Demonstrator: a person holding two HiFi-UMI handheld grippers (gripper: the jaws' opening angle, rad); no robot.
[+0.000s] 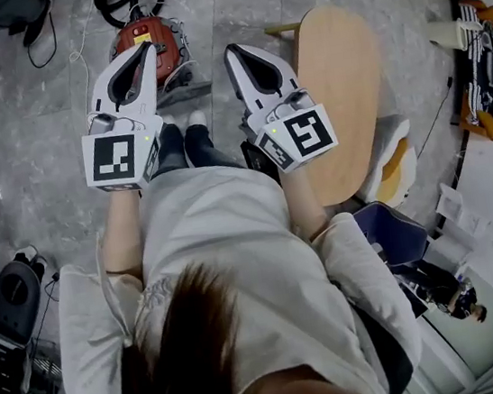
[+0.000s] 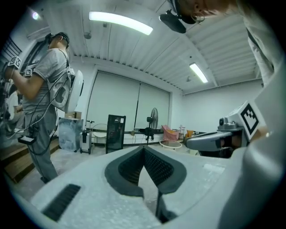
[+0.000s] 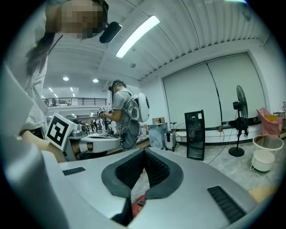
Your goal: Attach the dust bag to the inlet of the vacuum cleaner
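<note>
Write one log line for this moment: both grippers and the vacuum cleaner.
left gripper: shut, empty | right gripper: shut, empty | vacuum cleaner: on floor ahead, untouched

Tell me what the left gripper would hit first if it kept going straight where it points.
Nothing close: the left gripper points across open floor; the standing fan by the far wall looks first, depth unclear.

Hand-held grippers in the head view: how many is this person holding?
2. The left hand-held gripper is at left, overlapping the red vacuum cleaner; the right hand-held gripper is beside it, near the wooden table. Both are shut and empty. None appears hidden.
</note>
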